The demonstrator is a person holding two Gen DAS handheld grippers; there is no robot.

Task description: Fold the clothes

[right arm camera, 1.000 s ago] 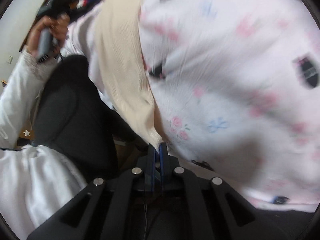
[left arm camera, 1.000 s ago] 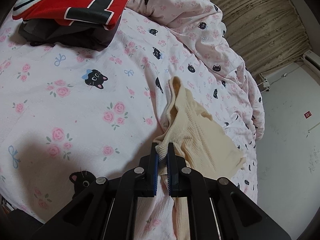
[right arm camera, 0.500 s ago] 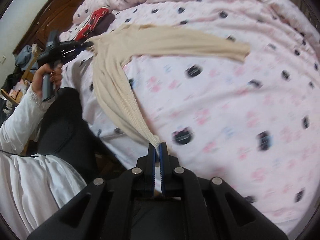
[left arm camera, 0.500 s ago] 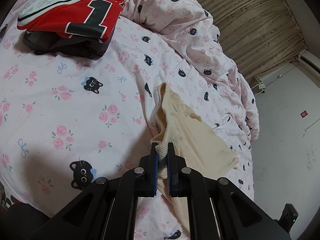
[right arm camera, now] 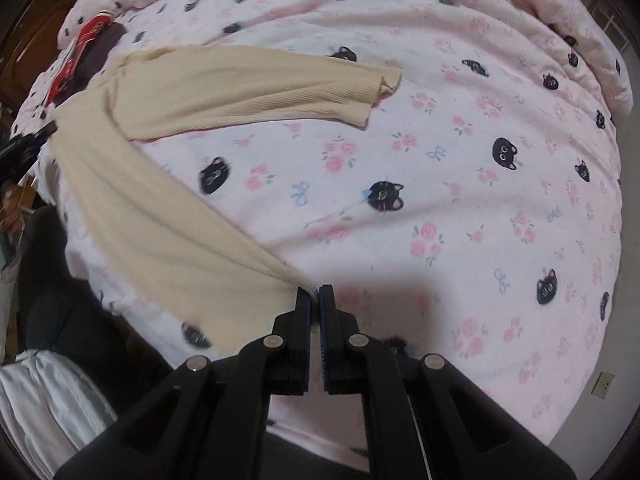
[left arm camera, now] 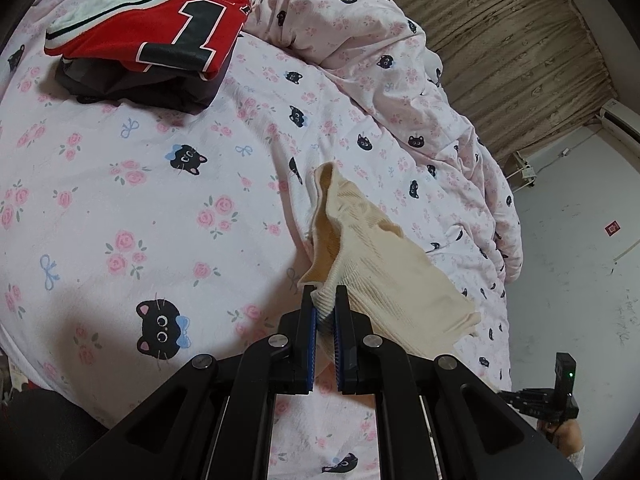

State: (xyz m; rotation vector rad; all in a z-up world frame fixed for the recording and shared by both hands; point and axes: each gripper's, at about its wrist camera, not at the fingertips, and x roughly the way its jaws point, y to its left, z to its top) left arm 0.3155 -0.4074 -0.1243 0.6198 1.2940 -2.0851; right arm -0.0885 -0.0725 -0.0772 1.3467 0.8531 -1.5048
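A cream ribbed long-sleeved top is stretched between both grippers over a pink bed sheet printed with cats and roses. My left gripper is shut on one bunched corner of the top, held just above the sheet. My right gripper is shut on the opposite corner of the top near the bed's front edge. One sleeve lies flat across the sheet. The other gripper shows at the far left of the right wrist view.
A folded red jersey with a number 1 sits on folded dark clothes at the far left of the bed. A rumpled pink duvet lies along the far side. A person's dark trousers are by the bed edge.
Both grippers have moved forward over the bed, lowering the top onto the sheet. The sleeve now lies flat. Both grips are unchanged.
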